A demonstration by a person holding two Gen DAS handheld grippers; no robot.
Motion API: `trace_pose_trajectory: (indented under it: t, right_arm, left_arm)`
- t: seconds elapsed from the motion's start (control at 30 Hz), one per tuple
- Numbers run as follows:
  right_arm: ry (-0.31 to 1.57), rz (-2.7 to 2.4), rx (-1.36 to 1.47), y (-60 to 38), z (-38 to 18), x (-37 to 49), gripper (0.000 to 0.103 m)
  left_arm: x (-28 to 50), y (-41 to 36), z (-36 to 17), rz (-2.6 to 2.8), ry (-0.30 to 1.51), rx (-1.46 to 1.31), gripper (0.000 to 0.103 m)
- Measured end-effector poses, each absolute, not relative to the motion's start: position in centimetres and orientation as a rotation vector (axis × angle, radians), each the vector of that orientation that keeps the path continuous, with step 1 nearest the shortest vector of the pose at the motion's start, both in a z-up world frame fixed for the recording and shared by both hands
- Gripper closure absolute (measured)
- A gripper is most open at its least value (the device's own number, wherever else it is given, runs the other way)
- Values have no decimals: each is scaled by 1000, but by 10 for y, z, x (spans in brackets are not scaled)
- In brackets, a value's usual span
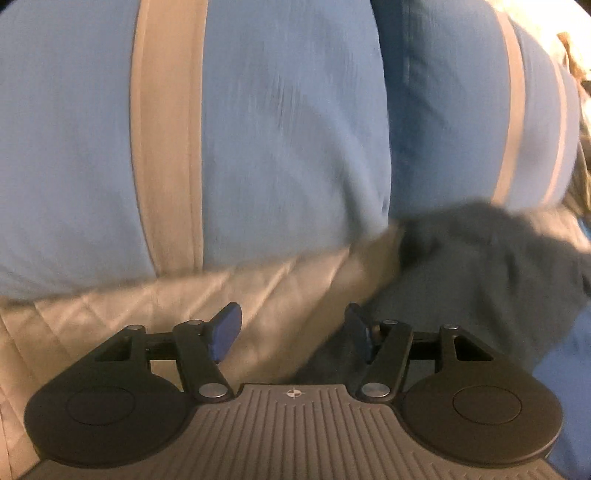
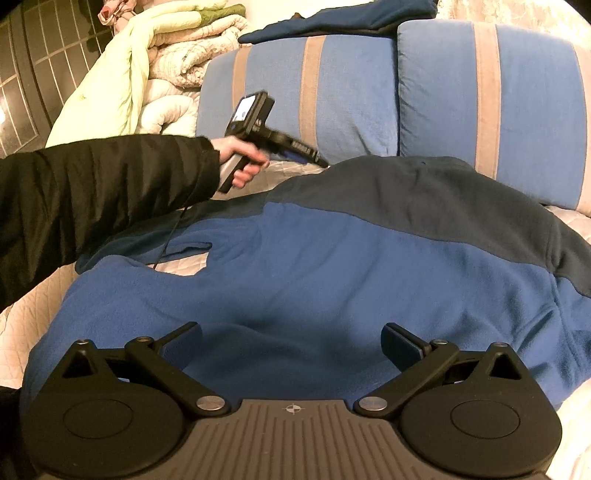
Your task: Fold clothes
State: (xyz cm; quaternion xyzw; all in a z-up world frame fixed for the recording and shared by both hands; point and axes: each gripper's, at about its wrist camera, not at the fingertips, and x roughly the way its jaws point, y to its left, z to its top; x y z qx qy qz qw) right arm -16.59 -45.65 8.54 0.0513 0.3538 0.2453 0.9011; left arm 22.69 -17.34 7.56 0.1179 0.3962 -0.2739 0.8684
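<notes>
Left gripper (image 1: pixel 291 332) open, blue pads apart with nothing between them, hovering over pale quilted bedding (image 1: pixel 110 325) with a dark grey fold of the fleece (image 1: pixel 480 266) just to the right pad's side; right gripper (image 2: pixel 291 347) likewise open and empty, poised low above the near blue body of the fleece jacket (image 2: pixel 332 277); jacket spread flat across the bedding, dark grey yoke at the far side, one sleeve trailing off to the left; in the right wrist view, a hand (image 2: pixel 240 158) in a black sleeve (image 2: pixel 103 192) gripping the left tool's handle near the far-left shoulder of the garment; beyond, two blue cushions with beige stripes (image 2: pixel 480 110), one folded dark blue garment (image 2: pixel 332 22) on top of them, one heap of pale quilts (image 2: pixel 166 74) far left. Step in hand, judging by the open jaws: reaching for grip points before the first fold. Next move likely calling for a pinch at the shoulder or sleeve edge on the left and a matching hold nearer, then a carry across the body. Count: two grippers, one jacket to fold, two cushions.
</notes>
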Motion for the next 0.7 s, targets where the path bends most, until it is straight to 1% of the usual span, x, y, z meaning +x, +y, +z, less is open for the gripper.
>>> trace_pose_trajectory:
  t: [0.2, 0.27, 0.33, 0.37, 0.43, 0.5, 0.67, 0.7]
  right_arm:
    - [740, 498, 111, -456, 87, -165, 1]
    - [743, 496, 110, -455, 87, -164, 1]
    - [747, 493, 109, -454, 87, -163, 1]
    - [748, 491, 108, -454, 87, -163, 1]
    - [749, 487, 103, -453, 87, -164, 1]
    - [746, 482, 96, -452, 87, -164, 1]
    - [747, 473, 75, -449, 87, -164, 1]
    - [750, 472, 70, -448, 87, -164, 1]
  left_arm:
    - [210, -181, 51, -601, 812, 378, 42]
    - [198, -192, 49, -621, 785, 457, 48]
    - [190, -201, 48, -637, 777, 519, 84]
    - [188, -205, 50, -641, 794, 533, 84]
    - [183, -218, 52, -601, 773, 648, 88]
    - [182, -225, 57, -508, 727, 736, 89]
    - [167, -233, 65, -402, 595, 814, 94]
    - [163, -235, 66, -376, 568, 829, 92]
